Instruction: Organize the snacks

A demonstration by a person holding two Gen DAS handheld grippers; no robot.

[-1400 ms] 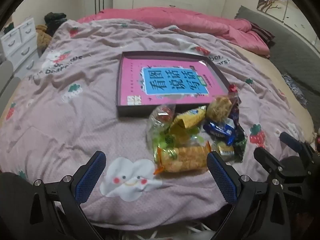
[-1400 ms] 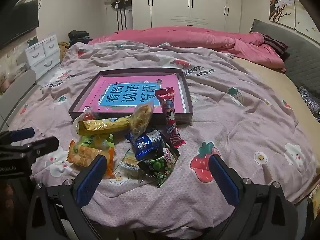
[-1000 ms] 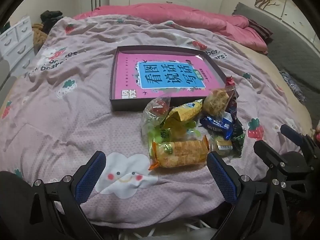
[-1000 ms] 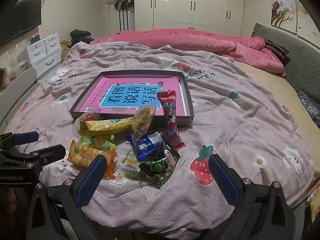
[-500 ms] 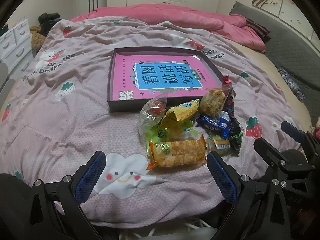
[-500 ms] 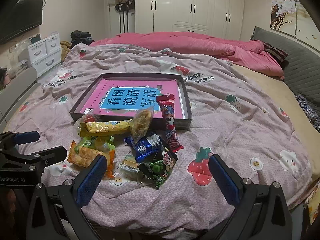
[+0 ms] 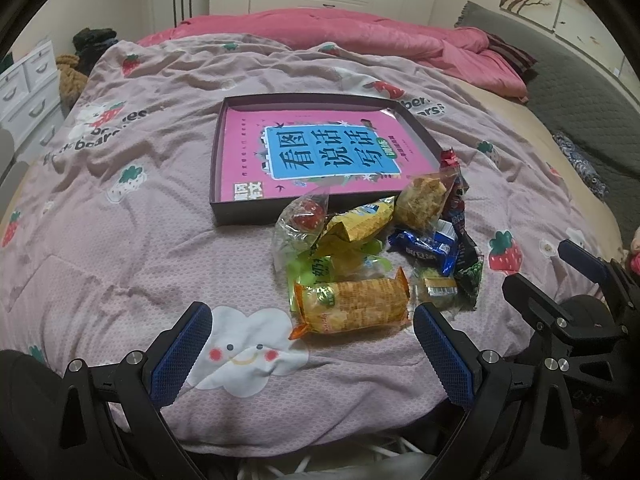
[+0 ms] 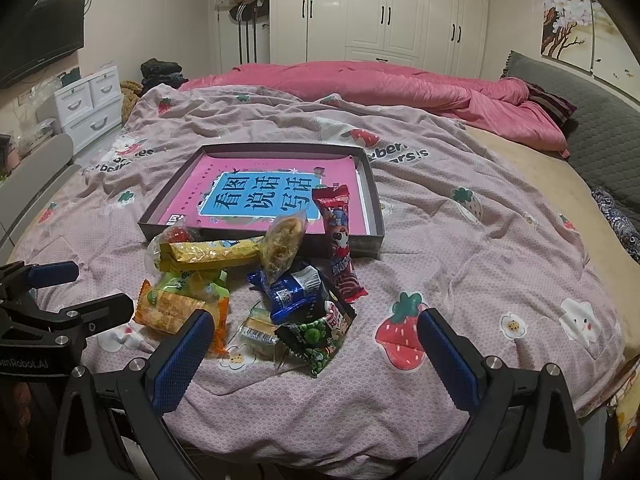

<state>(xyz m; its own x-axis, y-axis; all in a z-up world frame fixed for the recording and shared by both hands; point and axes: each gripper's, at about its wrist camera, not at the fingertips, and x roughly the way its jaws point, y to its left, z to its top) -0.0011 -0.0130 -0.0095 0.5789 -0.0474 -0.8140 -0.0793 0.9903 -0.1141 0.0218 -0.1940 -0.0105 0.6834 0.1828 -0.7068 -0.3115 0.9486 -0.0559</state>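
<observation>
A pile of snack packets (image 7: 372, 248) (image 8: 256, 280) lies on the pink bedspread in front of a shallow dark box (image 7: 218, 168) (image 8: 372, 216) with a pink book inside. Nearest my left gripper is an orange cracker pack (image 7: 352, 304) (image 8: 172, 308). A yellow pack (image 8: 208, 254), a blue pack (image 8: 294, 286), a green pea pack (image 8: 320, 336) and a red stick pack (image 8: 338, 236) leaning on the box rim are in the pile. My left gripper (image 7: 312, 354) is open and empty, short of the orange pack. My right gripper (image 8: 314, 358) is open and empty, short of the green pack.
A rumpled pink duvet (image 8: 400, 84) lies at the far side of the bed. White drawers (image 8: 90, 100) stand at the left and wardrobes (image 8: 400, 12) behind. A grey headboard cushion (image 8: 592, 120) runs along the right. Each gripper shows in the other's view (image 7: 568, 312) (image 8: 52, 308).
Both grippers have shifted slightly, so the snack pile and box sit a little differently in view. The snacks have not moved. Both grippers stay open.
</observation>
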